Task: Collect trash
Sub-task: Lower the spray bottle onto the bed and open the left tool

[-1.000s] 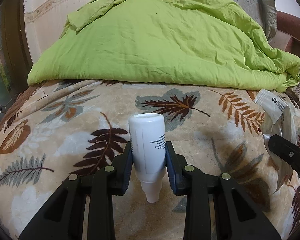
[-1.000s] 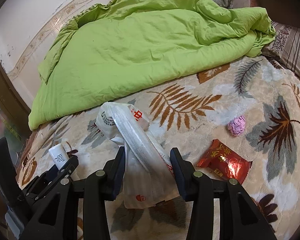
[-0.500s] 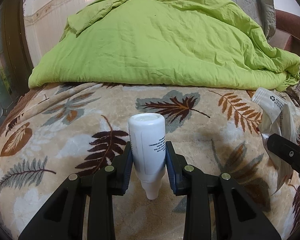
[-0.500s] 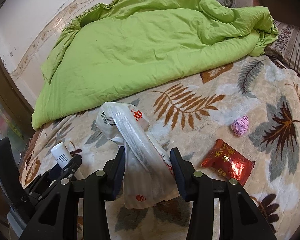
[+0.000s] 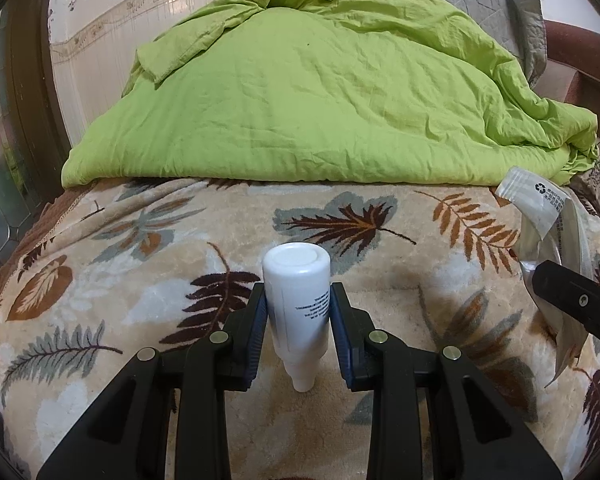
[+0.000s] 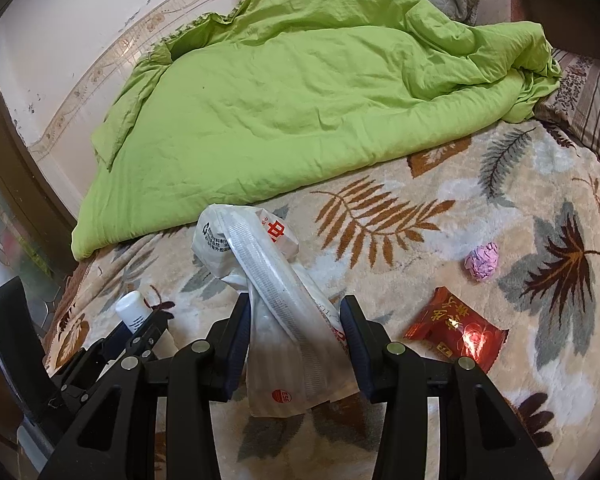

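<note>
My left gripper (image 5: 298, 316) squeezes a white bottle (image 5: 297, 300), its print too small to read. My right gripper (image 6: 294, 338) squeezes a white bag (image 6: 276, 292) with red letters and a recycle mark.

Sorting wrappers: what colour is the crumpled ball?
Pink-lilac crumpled ball; shows best in the right wrist view.

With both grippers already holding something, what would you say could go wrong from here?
1. The left gripper pinches the white bottle on its smooth round sides, cap end down; it could slip out.
2. The right gripper holds a limp white plastic bag; it hangs loosely between the jaws and might slide free.
3. With both grippers full, the red snack wrapper and crumpled pink paper ball on the leaf-print blanket may be left behind.
</note>
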Available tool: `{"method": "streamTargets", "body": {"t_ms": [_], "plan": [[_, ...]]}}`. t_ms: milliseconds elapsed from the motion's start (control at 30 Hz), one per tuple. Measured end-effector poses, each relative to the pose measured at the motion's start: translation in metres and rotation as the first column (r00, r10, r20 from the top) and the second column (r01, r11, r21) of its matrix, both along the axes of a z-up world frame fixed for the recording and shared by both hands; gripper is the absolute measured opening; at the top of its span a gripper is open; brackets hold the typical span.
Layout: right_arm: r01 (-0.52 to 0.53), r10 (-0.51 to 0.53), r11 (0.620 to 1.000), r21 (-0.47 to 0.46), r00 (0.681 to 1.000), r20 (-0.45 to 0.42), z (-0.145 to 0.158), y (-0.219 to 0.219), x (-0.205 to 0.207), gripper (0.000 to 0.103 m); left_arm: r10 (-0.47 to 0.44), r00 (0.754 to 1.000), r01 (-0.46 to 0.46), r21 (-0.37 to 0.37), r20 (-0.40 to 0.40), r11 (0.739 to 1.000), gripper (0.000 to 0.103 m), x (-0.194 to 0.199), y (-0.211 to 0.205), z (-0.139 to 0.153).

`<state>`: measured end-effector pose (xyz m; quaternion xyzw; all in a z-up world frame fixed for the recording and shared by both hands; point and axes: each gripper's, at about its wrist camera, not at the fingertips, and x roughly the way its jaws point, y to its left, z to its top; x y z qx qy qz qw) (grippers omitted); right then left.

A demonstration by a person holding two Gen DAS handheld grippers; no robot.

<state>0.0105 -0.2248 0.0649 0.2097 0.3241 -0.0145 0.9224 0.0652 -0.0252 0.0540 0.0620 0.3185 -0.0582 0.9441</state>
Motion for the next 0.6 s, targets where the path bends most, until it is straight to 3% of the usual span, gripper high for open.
{"method": "streamTargets", "body": {"t_ms": [600], "plan": [[0.004, -0.004, 1.000, -0.007, 1.000, 0.006, 0.0019, -0.0015, -0.0016, 0.048, 0.002, 1.000, -0.002, 0.000, 0.001, 1.000, 0.030, -0.0012, -0.0002, -0.0003]]}}
